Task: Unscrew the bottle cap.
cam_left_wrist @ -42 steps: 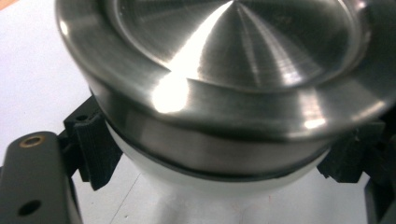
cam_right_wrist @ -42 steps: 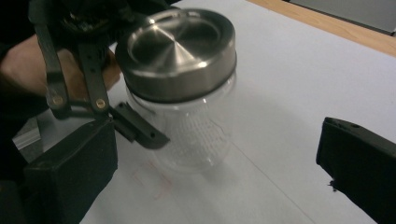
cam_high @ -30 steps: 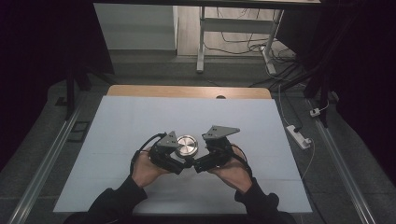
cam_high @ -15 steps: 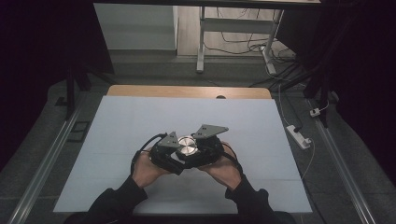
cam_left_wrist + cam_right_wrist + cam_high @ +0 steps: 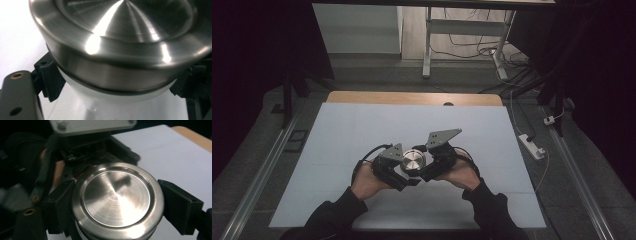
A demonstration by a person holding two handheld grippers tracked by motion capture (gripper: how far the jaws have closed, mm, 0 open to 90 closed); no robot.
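Gripping a jar between them, the left gripper (image 5: 404,172) clamps its white body (image 5: 120,105) below the steel lid (image 5: 117,200); the right gripper (image 5: 427,167) has just closed onto that lid's rim; the lid sits seated, unscrewing apparently yet to come.

The round silver metal lid (image 5: 117,198) is brushed steel — fine concentric turning rings on its flat top, a glossy polished rim that throws bright highlights. Under it, in the left gripper view, the pale translucent container body (image 5: 112,105) looks like smooth frosted plastic or glass; which of the two cannot be told. The black jaws of the right gripper (image 5: 117,202) are matt plastic, with small brass-coloured inserts. The left gripper (image 5: 404,172) is the same matt black, topped by a dull grey three-cornered plate. The pale sheet covering the table (image 5: 362,130) is matt and smooth — bare wood shows at its far edge.
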